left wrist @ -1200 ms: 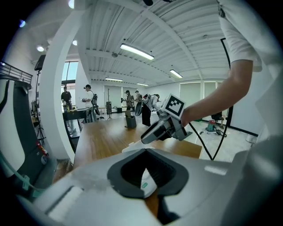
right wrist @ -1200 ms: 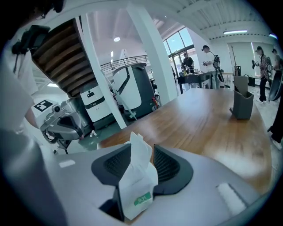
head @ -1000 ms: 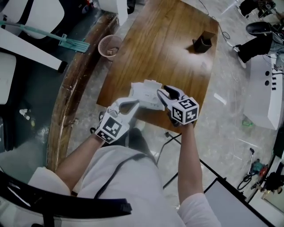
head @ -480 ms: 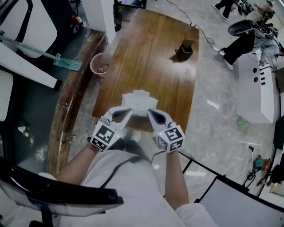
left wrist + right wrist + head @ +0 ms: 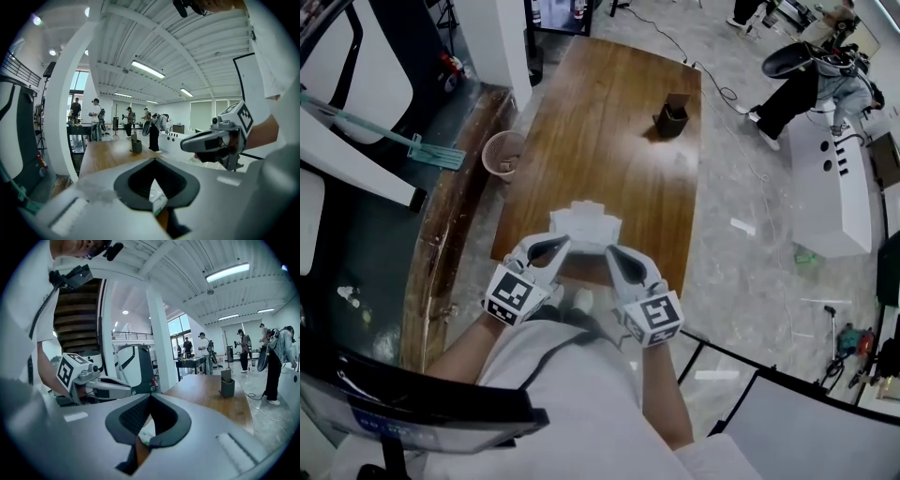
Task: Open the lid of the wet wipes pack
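The white wet wipes pack (image 5: pixel 584 225) hangs in the air over the near end of the wooden table (image 5: pixel 619 112), held from the near side by both grippers. My left gripper (image 5: pixel 565 242) is shut on its near left edge, and a white and green bit of the pack (image 5: pixel 157 202) shows between the pads. My right gripper (image 5: pixel 607 251) is shut on the near right edge, with the pack (image 5: pixel 144 433) pinched in its jaws. Each gripper view shows the other gripper beside it: the right gripper (image 5: pixel 213 140) and the left gripper (image 5: pixel 110 389). The lid itself is hidden.
A black holder (image 5: pixel 672 119) stands at the table's far end. A pink wastebasket (image 5: pixel 504 153) and a teal mop (image 5: pixel 422 150) lie on the floor at left. A white console (image 5: pixel 830 178) and a seated person (image 5: pixel 806 75) are at right.
The right gripper came from the pack's right side to its near edge and shut on it. Both grippers lifted the pack off the table, toward the person.
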A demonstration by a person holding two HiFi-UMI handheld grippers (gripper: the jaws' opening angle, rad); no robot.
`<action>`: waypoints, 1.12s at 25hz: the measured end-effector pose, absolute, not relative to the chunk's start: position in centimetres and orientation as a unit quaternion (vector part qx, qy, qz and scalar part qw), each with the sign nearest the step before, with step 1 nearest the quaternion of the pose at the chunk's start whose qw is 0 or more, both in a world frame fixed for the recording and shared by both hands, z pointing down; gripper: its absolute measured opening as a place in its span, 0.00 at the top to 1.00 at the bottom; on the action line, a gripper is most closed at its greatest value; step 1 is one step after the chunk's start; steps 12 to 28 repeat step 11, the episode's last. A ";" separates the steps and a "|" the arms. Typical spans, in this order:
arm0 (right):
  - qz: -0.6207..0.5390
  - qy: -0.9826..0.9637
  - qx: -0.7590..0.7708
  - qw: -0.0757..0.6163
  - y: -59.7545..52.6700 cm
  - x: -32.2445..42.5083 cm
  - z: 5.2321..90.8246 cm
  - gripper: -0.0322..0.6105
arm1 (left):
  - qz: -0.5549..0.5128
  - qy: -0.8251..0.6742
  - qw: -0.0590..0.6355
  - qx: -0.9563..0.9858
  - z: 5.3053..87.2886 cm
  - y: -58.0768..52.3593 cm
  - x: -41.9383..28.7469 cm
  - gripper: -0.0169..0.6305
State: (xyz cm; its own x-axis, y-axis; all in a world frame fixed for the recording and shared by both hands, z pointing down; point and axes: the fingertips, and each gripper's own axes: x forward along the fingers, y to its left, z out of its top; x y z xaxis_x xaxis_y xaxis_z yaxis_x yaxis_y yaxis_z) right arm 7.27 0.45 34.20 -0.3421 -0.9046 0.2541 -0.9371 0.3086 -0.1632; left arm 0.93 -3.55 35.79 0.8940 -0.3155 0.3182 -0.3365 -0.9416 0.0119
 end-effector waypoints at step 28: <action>0.129 -0.790 0.596 0.059 0.6 8.1 33.7 0.94 | 0.152 -0.165 0.035 0.974 35.3 -4.4 1.0 0.97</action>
